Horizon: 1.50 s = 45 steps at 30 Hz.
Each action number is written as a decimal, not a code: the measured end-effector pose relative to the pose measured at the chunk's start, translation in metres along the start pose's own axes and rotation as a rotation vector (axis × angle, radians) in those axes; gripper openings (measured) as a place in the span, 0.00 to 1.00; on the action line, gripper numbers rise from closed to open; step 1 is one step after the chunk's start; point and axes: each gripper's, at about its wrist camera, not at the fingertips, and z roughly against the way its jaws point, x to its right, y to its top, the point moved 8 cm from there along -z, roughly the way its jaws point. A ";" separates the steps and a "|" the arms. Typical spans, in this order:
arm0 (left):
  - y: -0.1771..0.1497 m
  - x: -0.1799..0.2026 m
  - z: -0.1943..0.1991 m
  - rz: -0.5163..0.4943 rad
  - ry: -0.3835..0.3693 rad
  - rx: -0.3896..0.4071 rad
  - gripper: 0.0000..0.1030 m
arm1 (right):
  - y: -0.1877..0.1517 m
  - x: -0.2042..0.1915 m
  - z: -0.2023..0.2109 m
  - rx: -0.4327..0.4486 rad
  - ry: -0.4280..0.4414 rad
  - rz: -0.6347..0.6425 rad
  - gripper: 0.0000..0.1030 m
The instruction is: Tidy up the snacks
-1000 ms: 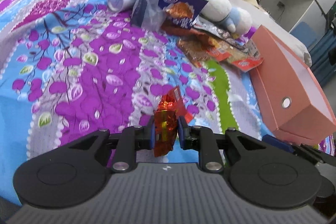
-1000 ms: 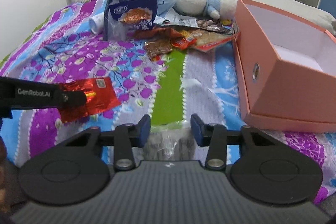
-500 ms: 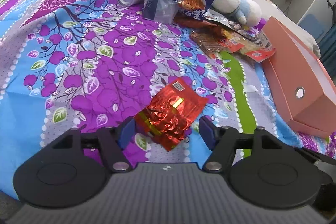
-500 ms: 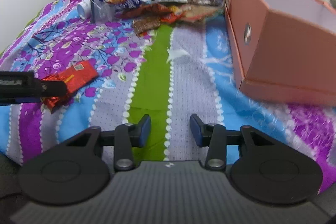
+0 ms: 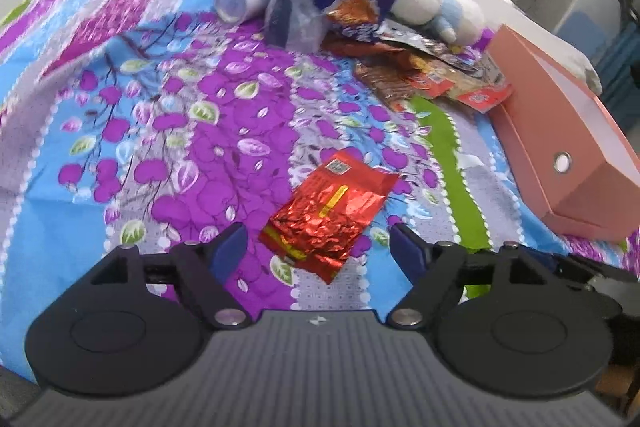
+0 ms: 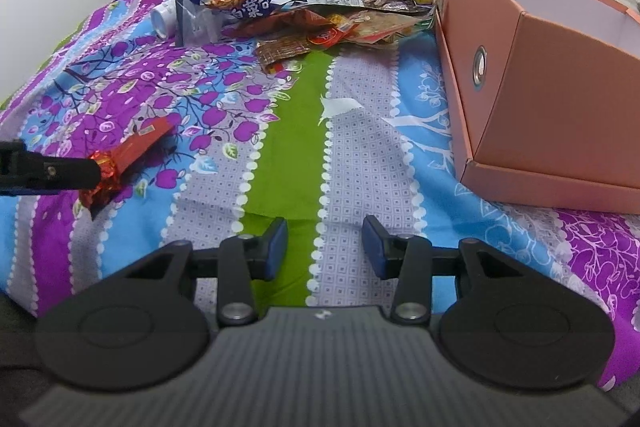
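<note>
Left gripper (image 5: 316, 247): jaws have just been opening, now wide; red foil snack packet (image 5: 332, 211) lies loose on the bedspread (image 5: 160, 115) between them, untouched. Right gripper (image 6: 325, 241): jaws partly open, empty, over the bedspread. Snack pile (image 6: 320, 27) beyond; pink box (image 6: 560, 99) at right.

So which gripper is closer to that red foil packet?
Left. The left gripper has just opened, and the red packet lies on the bedspread between its spread fingers. The right gripper hangs open over the green stripe, well off to the packet's side.
</note>
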 end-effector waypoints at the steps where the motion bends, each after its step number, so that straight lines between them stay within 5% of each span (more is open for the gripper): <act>1: 0.001 0.003 0.001 -0.020 0.000 0.006 0.81 | 0.000 0.000 0.000 0.000 0.001 0.001 0.43; 8: 0.008 0.027 -0.001 -0.195 -0.021 0.032 0.82 | 0.000 0.000 0.001 -0.001 0.010 -0.006 0.43; 18: 0.009 0.034 -0.036 -0.385 0.054 0.003 0.81 | 0.002 0.021 0.017 -0.006 0.041 -0.040 0.44; 29: -0.001 0.026 -0.048 -0.334 0.030 -0.020 0.57 | -0.012 0.040 0.029 -0.032 0.026 -0.060 0.44; 45: 0.016 0.037 -0.021 -0.180 -0.008 0.037 0.56 | 0.001 0.035 0.024 -0.018 0.018 -0.082 0.44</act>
